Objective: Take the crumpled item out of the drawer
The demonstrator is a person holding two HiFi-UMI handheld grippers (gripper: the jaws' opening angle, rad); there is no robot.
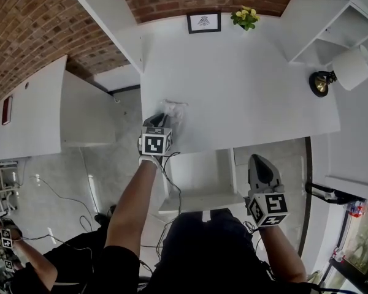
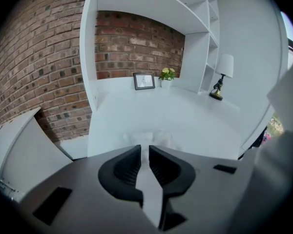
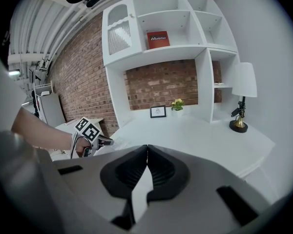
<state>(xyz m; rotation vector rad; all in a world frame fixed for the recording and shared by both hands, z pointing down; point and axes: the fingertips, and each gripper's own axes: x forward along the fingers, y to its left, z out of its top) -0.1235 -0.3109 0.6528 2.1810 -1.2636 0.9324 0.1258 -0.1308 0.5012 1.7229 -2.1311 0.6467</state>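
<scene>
1. My left tongs [image 1: 162, 117] are pressed almost together, with only a thin slit between them. They pinch an edge of the white crumpled item [image 1: 173, 110].
2. The crumpled item rests on the white tabletop [image 1: 245, 90] right at the tips of the left tongs, bunched just ahead of them in the left gripper view [image 2: 158, 136].
3. My right tongs [image 1: 258, 160] are pressed fully together with nothing between them. They hang off the tabletop's near edge, well apart from the item.
4. The drawer [image 1: 202, 192] stands pulled out, behind the left tongs and just beside the right tongs on their inner side.
5. Far ahead of both tongs, a framed picture [image 1: 203, 22] and a pot of yellow flowers [image 1: 245, 17] stand against the brick wall. A lamp [image 1: 349, 69] stands ahead of the right tongs, off to their outer side.
</scene>
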